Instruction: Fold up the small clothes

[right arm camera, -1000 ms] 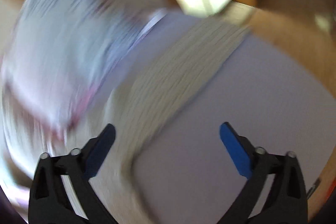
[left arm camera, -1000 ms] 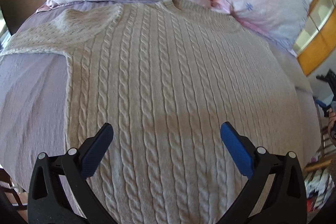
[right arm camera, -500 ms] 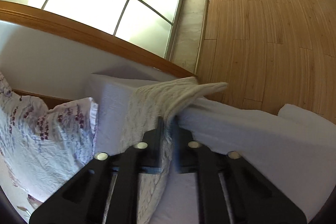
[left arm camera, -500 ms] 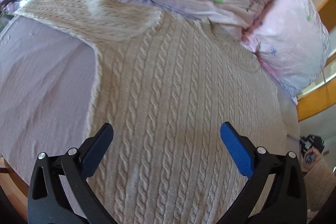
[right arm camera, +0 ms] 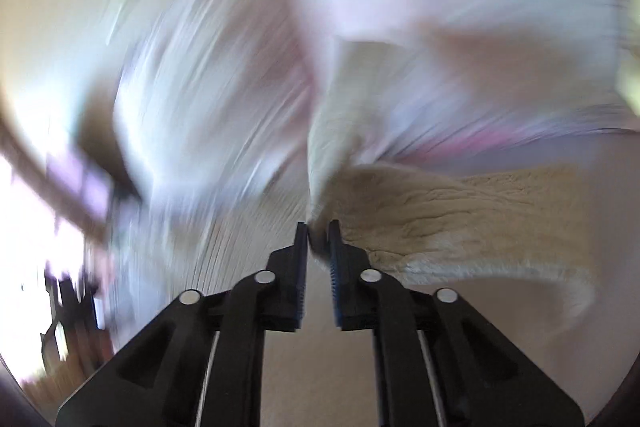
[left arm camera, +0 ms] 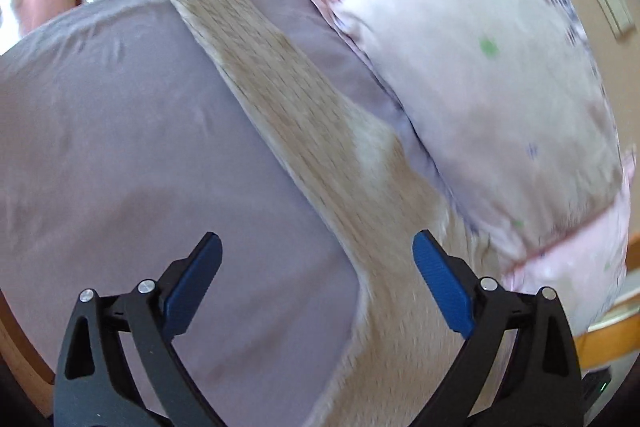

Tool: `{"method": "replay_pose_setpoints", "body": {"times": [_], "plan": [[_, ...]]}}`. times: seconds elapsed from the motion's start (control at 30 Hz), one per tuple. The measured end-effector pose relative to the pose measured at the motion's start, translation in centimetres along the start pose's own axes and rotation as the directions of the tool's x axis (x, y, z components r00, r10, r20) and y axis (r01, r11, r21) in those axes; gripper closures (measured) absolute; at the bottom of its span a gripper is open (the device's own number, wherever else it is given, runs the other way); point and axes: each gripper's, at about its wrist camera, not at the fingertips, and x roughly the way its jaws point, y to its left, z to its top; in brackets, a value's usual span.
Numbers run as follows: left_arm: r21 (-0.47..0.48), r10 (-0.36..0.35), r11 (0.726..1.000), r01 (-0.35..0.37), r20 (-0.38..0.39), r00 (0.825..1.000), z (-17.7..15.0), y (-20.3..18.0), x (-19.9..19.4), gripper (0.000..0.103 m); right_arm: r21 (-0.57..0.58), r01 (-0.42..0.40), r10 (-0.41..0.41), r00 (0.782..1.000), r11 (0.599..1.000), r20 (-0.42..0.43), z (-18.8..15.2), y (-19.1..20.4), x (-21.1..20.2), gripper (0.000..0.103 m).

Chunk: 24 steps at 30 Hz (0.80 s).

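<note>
Left gripper [left arm camera: 316, 267]: jaws spread wide, holding nothing, poised over the lilac bedsheet [left arm camera: 120, 147], a broad bare stretch to its left. The cream knit sweater [left arm camera: 304, 115] lies on the sheet; its sleeve runs diagonally to the far bed edge, the upper edge beside the floral pillow [left arm camera: 500, 87]. Right gripper [right arm camera: 318, 239]: jaws pinched on a sweater [right arm camera: 460, 219] fold; the surroundings beyond are motion-blurred.

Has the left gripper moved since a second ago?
Yes. The left gripper swung left: off the sweater body toward its sleeve, pillow now at right.
</note>
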Motion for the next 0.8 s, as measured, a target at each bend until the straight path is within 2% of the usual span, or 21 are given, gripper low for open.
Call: {"method": "replay_pose_setpoints", "body": {"times": [0.03,0.1,0.13,0.17,0.3,0.47,0.53,0.57,0.6,0.63,0.67,0.73,0.8], "plan": [[-0.021,0.001,1.000,-0.001,0.011,1.000,1.6,0.9,0.2,0.008,-0.013,-0.017,0.016,0.999,1.000,-0.034,-0.9,1.4,0.9,0.082],[-0.054,0.005,0.999,-0.004,0.022,1.000,4.1,2.3,0.8,0.008,-0.002,-0.024,0.024,0.998,1.000,-0.064,-2.7,3.1,1.4,0.060],[-0.061,0.010,0.998,-0.009,0.027,1.000,5.0,2.8,1.3,0.008,0.008,-0.014,0.014,0.998,1.000,-0.066,-2.9,3.0,1.2,0.043],[-0.068,0.013,0.998,-0.011,0.030,0.999,5.9,3.3,1.6,0.009,0.025,0.002,0.000,0.998,1.000,-0.068,-3.2,2.5,0.7,0.037],[-0.120,0.013,0.993,-0.011,0.015,1.000,10.4,5.8,3.9,0.025,0.143,0.112,-0.099,0.991,0.983,-0.093,-4.4,-0.2,-1.6,0.037],[-0.222,-0.046,0.974,0.054,0.043,0.998,13.9,8.1,5.2,0.028,0.203,0.214,-0.195,0.975,0.956,-0.107,-7.0,-1.9,-4.2,0.035],[-0.243,-0.062,0.968,0.071,0.043,0.997,15.0,8.5,5.6,0.033,0.203,0.237,-0.216,0.969,0.950,-0.123,-8.1,-2.2,-4.9,0.034],[-0.255,-0.059,0.965,0.066,0.034,0.998,15.3,8.7,5.9,0.049,0.202,0.243,-0.221,0.967,0.949,-0.128,-8.5,-2.2,-5.0,0.034],[-0.275,-0.054,0.960,0.053,0.003,0.999,15.6,9.1,6.3,0.083,0.202,0.247,-0.224,0.965,0.948,-0.133,-8.9,-2.3,-5.1,0.034],[-0.294,-0.059,0.955,0.049,-0.023,0.998,15.5,9.2,6.7,0.098,0.204,0.249,-0.225,0.965,0.947,-0.135,-9.0,-2.4,-5.0,0.034],[-0.308,-0.071,0.949,0.059,-0.028,0.997,15.4,9.1,6.7,0.096,0.205,0.248,-0.224,0.965,0.947,-0.135,-9.4,-2.5,-5.2,0.034],[-0.245,-0.100,0.964,0.101,0.014,0.995,15.0,6.8,5.3,0.096,0.208,0.246,-0.222,0.966,0.947,-0.130,-9.5,-2.8,-5.5,0.034],[-0.070,-0.160,0.985,0.160,0.001,0.987,14.1,1.4,4.1,0.097,0.214,0.242,-0.220,0.968,0.946,-0.120,-9.5,-3.3,-6.0,0.034]]}}
